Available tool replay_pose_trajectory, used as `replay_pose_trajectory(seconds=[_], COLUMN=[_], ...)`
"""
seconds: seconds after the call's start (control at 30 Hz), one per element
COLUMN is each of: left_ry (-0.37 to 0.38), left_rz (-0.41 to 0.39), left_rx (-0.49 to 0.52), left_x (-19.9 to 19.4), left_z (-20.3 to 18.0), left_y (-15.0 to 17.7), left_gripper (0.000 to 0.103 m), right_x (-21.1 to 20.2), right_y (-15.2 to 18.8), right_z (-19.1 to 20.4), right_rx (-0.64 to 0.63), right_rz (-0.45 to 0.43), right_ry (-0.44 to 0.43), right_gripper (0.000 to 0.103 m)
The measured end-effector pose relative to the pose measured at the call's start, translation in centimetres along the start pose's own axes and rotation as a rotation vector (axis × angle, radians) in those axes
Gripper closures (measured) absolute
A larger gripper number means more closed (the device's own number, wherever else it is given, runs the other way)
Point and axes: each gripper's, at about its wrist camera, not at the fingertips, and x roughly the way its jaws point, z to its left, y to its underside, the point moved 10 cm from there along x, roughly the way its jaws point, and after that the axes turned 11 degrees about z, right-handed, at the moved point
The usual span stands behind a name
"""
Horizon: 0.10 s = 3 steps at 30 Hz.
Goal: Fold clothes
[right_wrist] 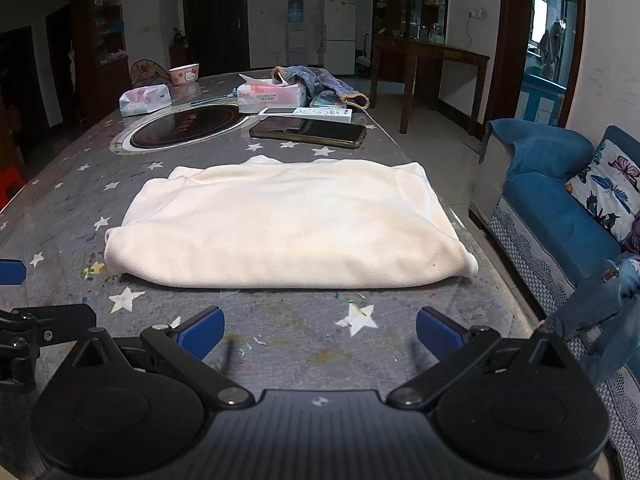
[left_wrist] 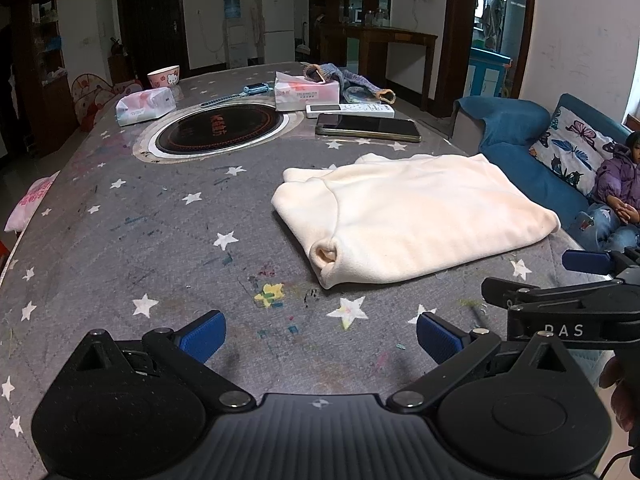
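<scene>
The left gripper (left_wrist: 321, 338) hovered low over the grey star-printed tablecloth (left_wrist: 120, 240), its 2 blue-padded fingers (left_wrist: 204, 336) spread wide with nothing between them. The cream fleece garment (left_wrist: 412, 216), folded into a thick rectangle, lay ahead of it and to its right, well clear of the fingertips, one rolled cuff facing the tool.

The right gripper (right_wrist: 320, 336) was likewise wide open and empty, just short of the garment's (right_wrist: 288, 228) near folded edge, which sat straight ahead of it. The left tool's blue tip and black linkage showed at its left.

Beyond the garment from either tool lay a dark smartphone (right_wrist: 308, 131), a white remote control (right_wrist: 306, 113), a round black inset hotplate (right_wrist: 188, 128), 2 tissue packs and a pink bowl (right_wrist: 184, 74). A blue sofa (right_wrist: 560, 200) stood off to the right.
</scene>
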Motion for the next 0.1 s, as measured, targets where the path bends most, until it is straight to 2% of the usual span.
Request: replay_pose_trajectory(seconds=[0.1], left_ry=[-0.002], left_rz=[0.000], left_rx=[-0.003], left_x=[0.03], left_z=[0.16], left_y=[-0.04], left_gripper=[0.000], right_x=[0.07], right_y=[-0.01], right_z=[0.05], right_rx=[-0.002], right_rz=[0.002], right_ry=[0.002], right_gripper=[0.000])
